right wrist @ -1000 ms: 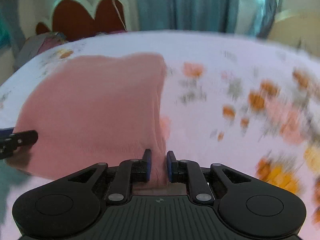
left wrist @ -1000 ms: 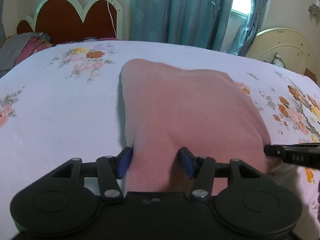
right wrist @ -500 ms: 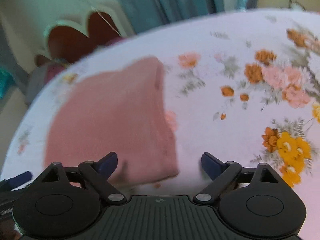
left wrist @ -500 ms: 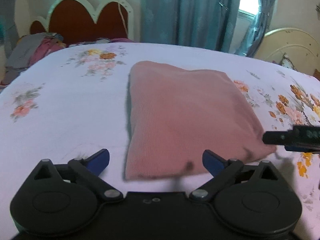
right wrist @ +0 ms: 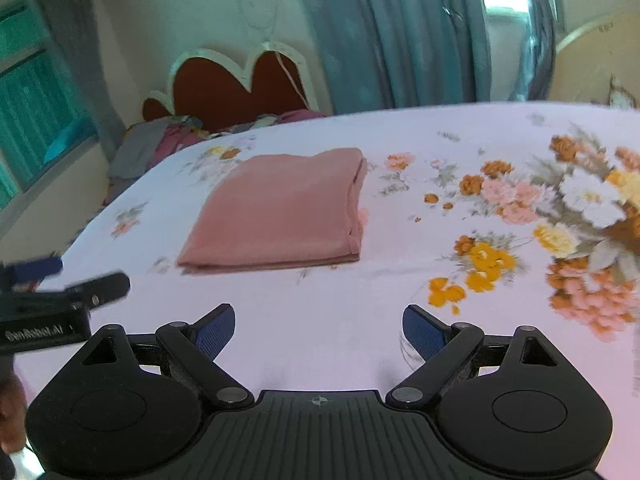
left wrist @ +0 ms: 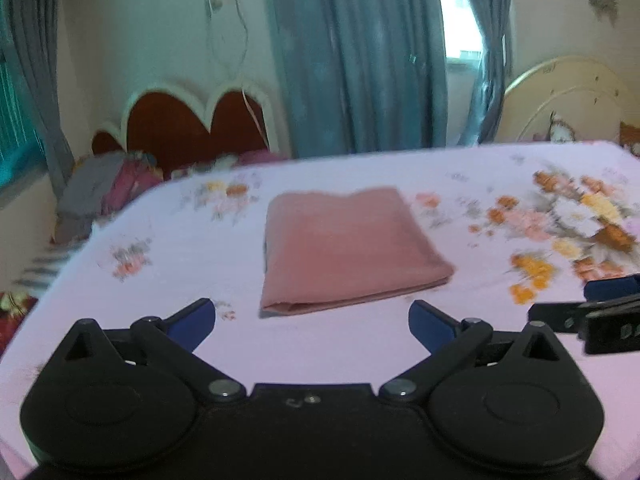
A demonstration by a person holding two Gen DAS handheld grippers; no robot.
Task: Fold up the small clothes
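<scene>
A pink garment (left wrist: 344,248) lies folded into a flat rectangle on the floral bedsheet (left wrist: 160,264); it also shows in the right wrist view (right wrist: 280,216). My left gripper (left wrist: 312,320) is open and empty, a short way back from the garment's near edge. My right gripper (right wrist: 318,330) is open and empty, back from the garment and to its right. The right gripper's fingers (left wrist: 592,312) show at the right edge of the left wrist view. The left gripper's fingers (right wrist: 60,292) show at the left edge of the right wrist view.
A pile of grey and pink clothes (left wrist: 104,188) lies at the bed's far left corner below a red headboard (left wrist: 192,128). Blue curtains (left wrist: 360,60) hang behind the bed. A cream footboard (left wrist: 568,100) stands at the far right. The sheet's large flower print (right wrist: 580,208) lies to the right.
Both grippers let go of the pink garment, opened wide and drew back and up from it. The garment now lies flat and folded on the sheet.
</scene>
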